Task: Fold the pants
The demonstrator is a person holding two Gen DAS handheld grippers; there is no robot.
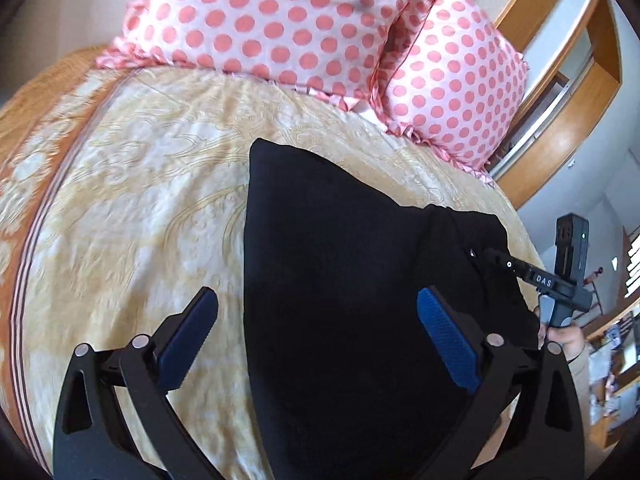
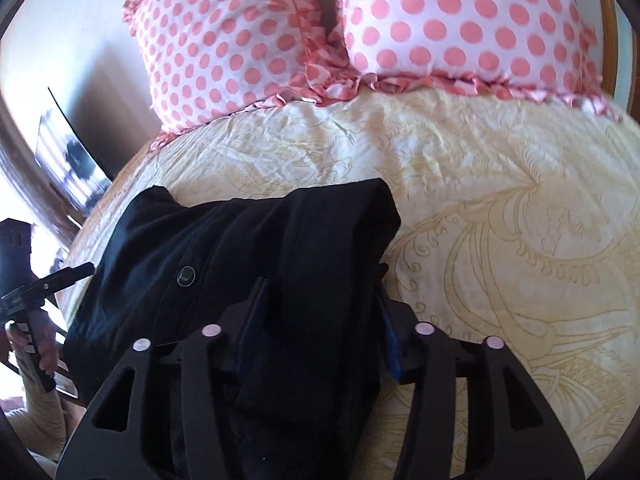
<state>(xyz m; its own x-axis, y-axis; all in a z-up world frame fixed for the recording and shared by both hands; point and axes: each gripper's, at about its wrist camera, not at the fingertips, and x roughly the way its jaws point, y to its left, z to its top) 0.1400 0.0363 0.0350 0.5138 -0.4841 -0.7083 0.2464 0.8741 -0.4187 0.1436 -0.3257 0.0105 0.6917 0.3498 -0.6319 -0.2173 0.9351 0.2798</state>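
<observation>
Black pants [image 1: 340, 260] lie folded lengthwise on a cream patterned bedspread [image 1: 140, 180]. My left gripper [image 1: 316, 308] hovers over their near part, open, its blue pads [image 1: 444, 336] wide apart and clear of the cloth. In the right wrist view the pants [image 2: 240, 232] show a button [image 2: 186, 276] at the waist. My right gripper [image 2: 320, 308] is shut on a thick bunched fold of the pants, with cloth filling the gap between its pads. From the left wrist view the right gripper [image 1: 494, 258] meets the pants' right edge. The left gripper [image 2: 82, 270] shows at the far left, held by a hand.
Two pink polka-dot pillows [image 1: 280, 20] [image 1: 452, 92] lean at the head of the bed, behind the pants. A wooden bed frame [image 1: 568, 120] runs at the right. The bedspread [image 2: 500, 200] stretches bare to the right of the pants. An orange border [image 1: 24, 200] marks the bed's left side.
</observation>
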